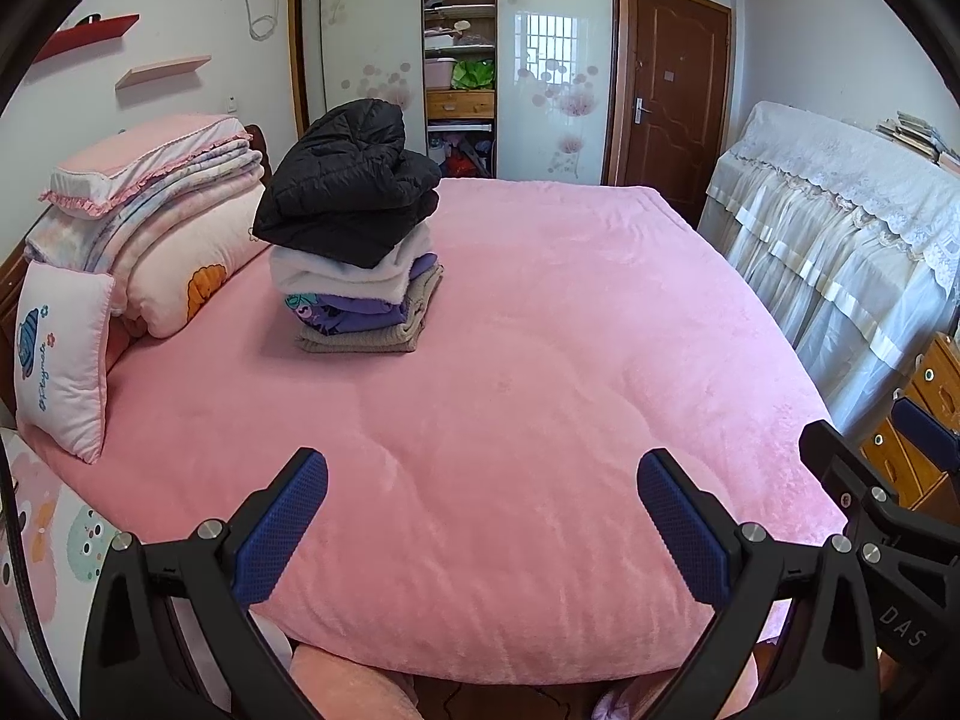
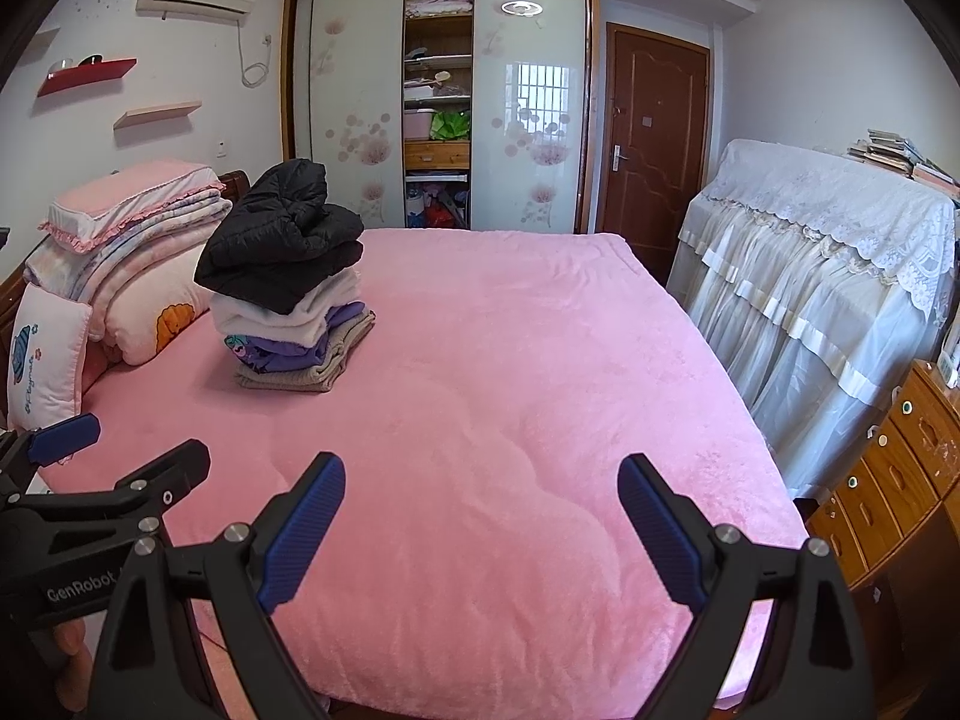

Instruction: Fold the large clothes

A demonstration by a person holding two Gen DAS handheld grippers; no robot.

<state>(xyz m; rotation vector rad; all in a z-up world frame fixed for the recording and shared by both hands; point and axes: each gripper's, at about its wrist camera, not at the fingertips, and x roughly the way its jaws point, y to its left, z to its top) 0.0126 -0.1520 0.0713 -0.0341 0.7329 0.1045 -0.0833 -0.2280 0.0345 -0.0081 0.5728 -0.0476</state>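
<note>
Hovering over the near edge of the bed (image 1: 540, 360), left gripper (image 1: 480, 528) and right gripper (image 2: 480, 534) show jaws spread, holding nothing. Folded stack (image 1: 360, 252) sits beside the pillows; no unfolded garment visible. Advise fetching one, laid flat mid-bed.

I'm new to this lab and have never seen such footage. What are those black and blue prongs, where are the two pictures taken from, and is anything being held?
No robot here: a person holds one pair of tongs in each hand, with a wide-angle camera on each looking forward along its fingers. One picture comes from the left tongs, the other from the right tongs. The blue parts are grip pads. Both tongs are open and hold nothing. They point over a pink bed. On it stands a stack of folded clothes, topped by a black jacket. Folded bedding and pillows lie beside it.
</note>
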